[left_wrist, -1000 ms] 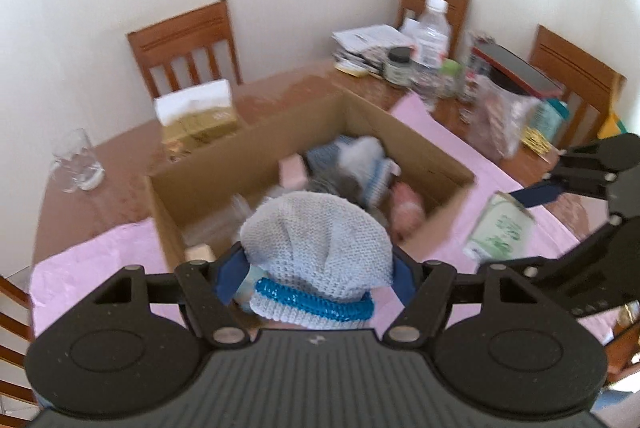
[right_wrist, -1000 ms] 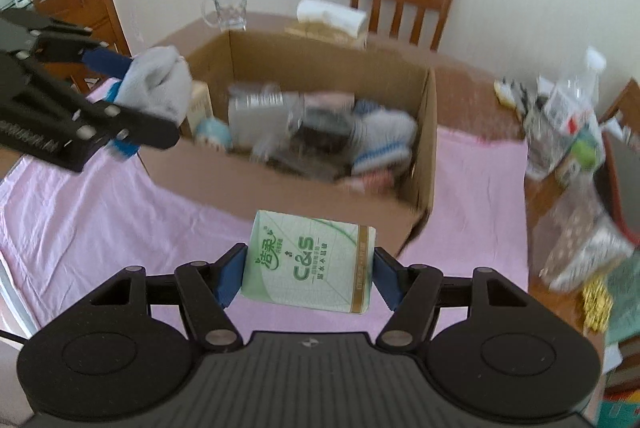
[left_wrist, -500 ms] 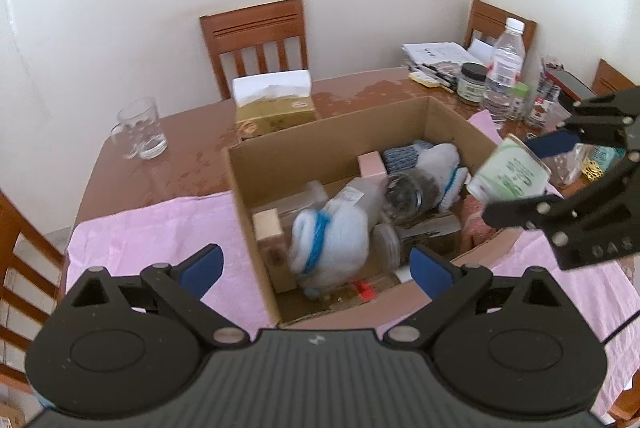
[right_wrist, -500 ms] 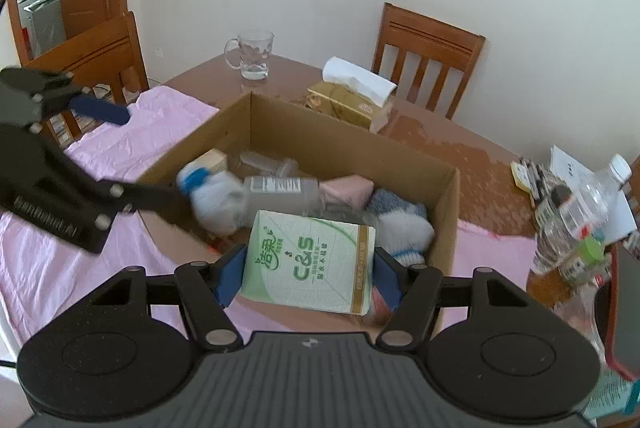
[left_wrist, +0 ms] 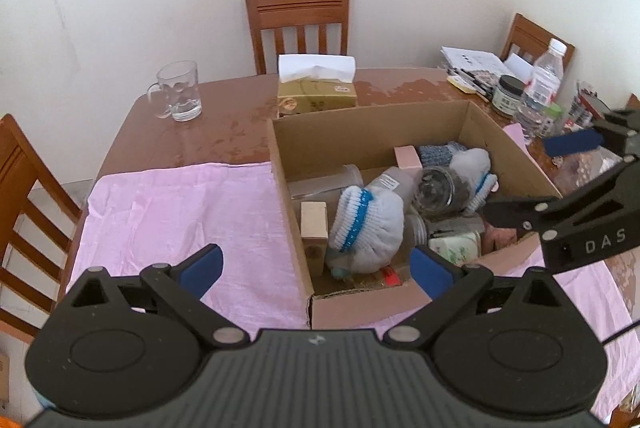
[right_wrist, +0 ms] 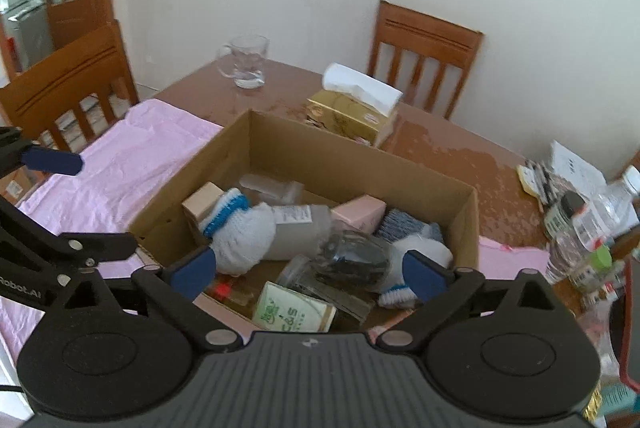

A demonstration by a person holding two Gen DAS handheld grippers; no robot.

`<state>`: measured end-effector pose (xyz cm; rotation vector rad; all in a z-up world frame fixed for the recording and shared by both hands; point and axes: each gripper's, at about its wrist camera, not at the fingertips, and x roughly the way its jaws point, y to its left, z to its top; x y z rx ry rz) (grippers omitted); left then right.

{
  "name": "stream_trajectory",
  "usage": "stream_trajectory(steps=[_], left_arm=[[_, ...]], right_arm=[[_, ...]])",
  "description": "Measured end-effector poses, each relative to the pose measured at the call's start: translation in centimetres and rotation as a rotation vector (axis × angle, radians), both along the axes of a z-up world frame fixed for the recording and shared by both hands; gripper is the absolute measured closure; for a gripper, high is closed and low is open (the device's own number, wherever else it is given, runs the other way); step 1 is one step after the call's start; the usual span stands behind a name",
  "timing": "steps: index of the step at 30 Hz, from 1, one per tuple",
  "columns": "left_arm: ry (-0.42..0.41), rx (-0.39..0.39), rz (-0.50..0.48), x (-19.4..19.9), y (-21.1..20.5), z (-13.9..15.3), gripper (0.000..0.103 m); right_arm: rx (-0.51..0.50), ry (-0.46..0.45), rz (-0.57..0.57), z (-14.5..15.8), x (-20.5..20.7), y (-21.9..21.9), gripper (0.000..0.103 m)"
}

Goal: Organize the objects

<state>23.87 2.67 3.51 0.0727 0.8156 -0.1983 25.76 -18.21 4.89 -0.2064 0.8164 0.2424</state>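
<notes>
Hovering over the near edge of the cardboard box (left_wrist: 372,132), the left gripper (left_wrist: 316,266) has its blue-padded fingers (left_wrist: 200,266) spread wide with nothing between them. The right gripper (right_wrist: 310,270) hangs over the opposite side of the same box, its fingers just as wide apart and empty.

Inside the box lies a jumble. A grey knitted hat with a blue and white band (left_wrist: 366,224) rests against a small tan carton (left_wrist: 314,228) standing at the left wall. Beside the hat is a white plastic bottle (left_wrist: 394,182) on its side, and next to that a glass jar (left_wrist: 438,188), also tipped over. A green and white tissue pack (right_wrist: 294,310) lies flat at the near end of the box, partly tucked under the jar in the right wrist view. A second knitted piece in grey and blue (left_wrist: 470,164) sits toward the far right corner, near a pink box (left_wrist: 407,158).

The cardboard box stands on a pink cloth (left_wrist: 180,212) spread over a brown wooden table (left_wrist: 224,120). Behind the box is a gold tissue box (left_wrist: 316,88) with a white sheet poking out, and a glass mug (left_wrist: 178,92) stands well to the left. Bottles, a dark-lidded jar (left_wrist: 508,96) and papers crowd the right end of the table. Wooden chairs (left_wrist: 298,24) line the wall.
</notes>
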Motion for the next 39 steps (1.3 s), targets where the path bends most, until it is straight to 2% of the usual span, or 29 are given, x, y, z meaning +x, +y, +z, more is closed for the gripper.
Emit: stream_trajectory(steps=[9,13,22,39], left_arm=[[0.126,-0.015,0.071,0.7,-1.3,-0.1,0.003],[0.156,-0.023,0.079,0.6,-1.6,0.2,0.003],[0.162,0.019,0.081,0.5,-2.2,1.3,0.003],[0.156,0.039,0.09,0.6,-2.5,1.7,0.003]], right_arm=[[0.032,0.141,-0.257,-0.3,-0.1,-1.6,0.0],[0.058,0.184,-0.32,-0.5,-1.1,-1.7,0.0],[0.046,0.204,-0.357,-0.2,-2.4,-1.9,0.0],[0.067,0.206,-0.371,0.0,-2.3,-2.2,0.0]])
